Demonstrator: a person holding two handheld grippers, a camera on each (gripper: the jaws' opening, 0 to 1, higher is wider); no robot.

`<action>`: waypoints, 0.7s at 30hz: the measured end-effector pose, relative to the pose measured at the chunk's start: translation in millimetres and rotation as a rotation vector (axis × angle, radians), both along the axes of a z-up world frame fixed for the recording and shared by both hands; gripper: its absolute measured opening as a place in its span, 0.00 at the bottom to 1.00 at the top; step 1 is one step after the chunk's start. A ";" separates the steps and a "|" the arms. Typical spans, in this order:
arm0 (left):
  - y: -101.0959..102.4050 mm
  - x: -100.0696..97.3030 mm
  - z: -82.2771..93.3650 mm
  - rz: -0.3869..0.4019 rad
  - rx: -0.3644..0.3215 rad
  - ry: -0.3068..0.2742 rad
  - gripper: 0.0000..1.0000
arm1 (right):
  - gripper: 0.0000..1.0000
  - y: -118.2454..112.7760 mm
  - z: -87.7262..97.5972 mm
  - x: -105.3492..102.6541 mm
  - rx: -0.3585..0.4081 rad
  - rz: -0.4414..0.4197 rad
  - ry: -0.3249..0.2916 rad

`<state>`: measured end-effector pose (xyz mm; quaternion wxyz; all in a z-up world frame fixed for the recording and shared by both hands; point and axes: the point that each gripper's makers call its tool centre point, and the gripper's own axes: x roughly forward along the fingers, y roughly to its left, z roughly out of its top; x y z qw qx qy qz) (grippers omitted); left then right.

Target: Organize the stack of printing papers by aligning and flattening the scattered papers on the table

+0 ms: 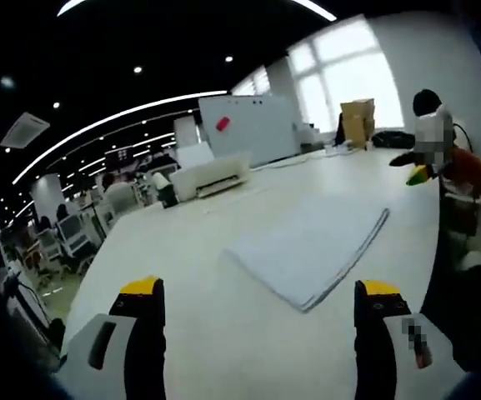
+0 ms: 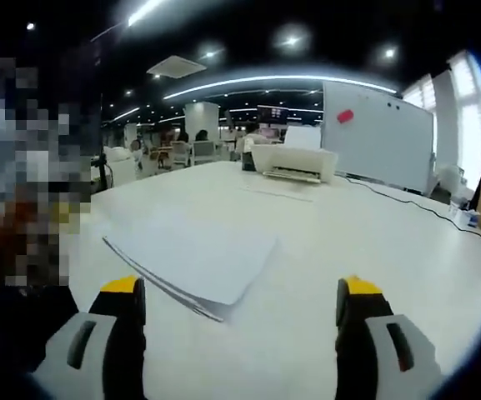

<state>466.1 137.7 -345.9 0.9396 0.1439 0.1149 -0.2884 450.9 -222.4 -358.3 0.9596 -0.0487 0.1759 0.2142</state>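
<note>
I see a printer (image 2: 293, 162) near a whiteboard (image 2: 378, 133), and a cardboard box (image 1: 358, 122) by the window (image 1: 348, 71).

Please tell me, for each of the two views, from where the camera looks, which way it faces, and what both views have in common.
Left gripper view: rides on the left gripper, above the table, facing along it toward the paper stack, the printer and the windows; its two yellow-tipped jaws stand wide apart.
Right gripper view: rides on the right gripper, facing across the table toward the paper stack, printer and whiteboard; jaws wide apart.
Shared: paper stack, table, printer, whiteboard.
</note>
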 end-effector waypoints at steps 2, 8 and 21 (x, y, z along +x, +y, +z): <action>2.1 -5.0 0.6 -0.004 0.001 0.013 0.97 | 0.90 -2.2 1.2 -2.9 0.002 -0.003 0.002; 6.8 -18.4 3.2 -0.014 -0.008 0.050 0.97 | 0.90 -8.9 8.9 -9.8 -0.003 -0.019 -0.004; 9.3 -28.5 9.6 -0.010 0.003 0.046 0.97 | 0.90 -6.8 14.1 -17.2 -0.020 -0.012 -0.009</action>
